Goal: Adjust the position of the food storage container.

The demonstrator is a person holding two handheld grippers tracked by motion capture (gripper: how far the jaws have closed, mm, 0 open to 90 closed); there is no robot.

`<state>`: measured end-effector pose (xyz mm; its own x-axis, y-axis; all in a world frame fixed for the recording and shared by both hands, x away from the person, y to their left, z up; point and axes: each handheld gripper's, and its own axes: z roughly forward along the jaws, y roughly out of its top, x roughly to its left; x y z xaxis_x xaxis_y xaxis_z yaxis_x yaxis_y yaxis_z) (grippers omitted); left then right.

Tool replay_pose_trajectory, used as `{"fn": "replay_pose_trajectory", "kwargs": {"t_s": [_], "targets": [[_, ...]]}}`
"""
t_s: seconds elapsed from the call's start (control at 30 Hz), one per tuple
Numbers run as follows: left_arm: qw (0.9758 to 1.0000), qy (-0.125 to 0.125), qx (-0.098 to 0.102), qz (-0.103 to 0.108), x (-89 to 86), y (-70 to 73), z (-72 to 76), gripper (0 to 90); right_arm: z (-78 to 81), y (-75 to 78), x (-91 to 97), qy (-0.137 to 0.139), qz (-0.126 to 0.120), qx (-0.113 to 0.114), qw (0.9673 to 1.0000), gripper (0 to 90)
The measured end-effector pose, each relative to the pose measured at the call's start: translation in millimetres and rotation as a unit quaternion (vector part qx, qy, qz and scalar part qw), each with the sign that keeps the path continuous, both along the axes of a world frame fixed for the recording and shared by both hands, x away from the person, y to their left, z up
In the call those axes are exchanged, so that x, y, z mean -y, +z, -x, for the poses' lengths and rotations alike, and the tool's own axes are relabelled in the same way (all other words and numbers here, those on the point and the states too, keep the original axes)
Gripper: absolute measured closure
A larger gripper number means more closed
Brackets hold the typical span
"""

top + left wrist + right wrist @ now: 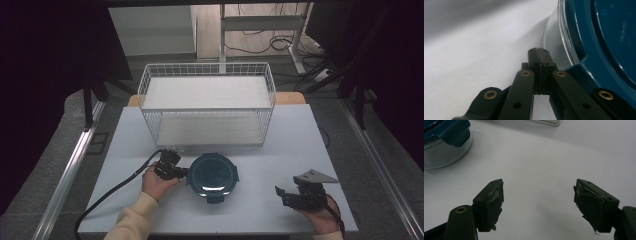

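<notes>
— Lying nearest, what is the right gripper (286,194) doing?
— Resting low on the table (280,150), jaws spread wide, gripping nothing.
— And the left gripper (184,173)?
— Pressing closed jaws beside the blue-lidded container (213,176), mid-table. Beyond, a wire basket (207,102) is standing.

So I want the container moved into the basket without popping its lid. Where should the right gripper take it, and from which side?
Probably by a latch tab on the rim of the container, such as the front one, coming in low from the right. The round blue lid looks too wide for the open right gripper, while a tab juts out and fits between jaws. The left gripper sits shut at its left side.
</notes>
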<state>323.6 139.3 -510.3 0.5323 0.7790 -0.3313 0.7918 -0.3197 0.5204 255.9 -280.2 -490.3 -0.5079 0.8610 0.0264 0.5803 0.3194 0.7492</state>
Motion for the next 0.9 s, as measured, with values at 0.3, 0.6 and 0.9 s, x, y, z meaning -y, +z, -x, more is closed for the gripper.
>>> {"fn": "replay_pose_trajectory", "kwargs": {"t_s": [0.3,0.6,0.9], "targets": [[0.9999,-0.008,0.007,-0.010,4.2,-6.8,-2.0,90.0,0.8,0.4,0.9,-0.001,0.003,0.002,1.0000,23.8],[0.9971,0.003,0.071,-0.026,-11.0,19.6,12.1,86.4,1.0,1.1,3.0,-0.002,0.003,0.004,1.0000,23.9],[0.9941,0.051,0.090,0.032,-37.0,22.3,55.3,53.6,1.9,1.2,0.5,0.000,0.004,0.005,1.0000,23.8]]}}
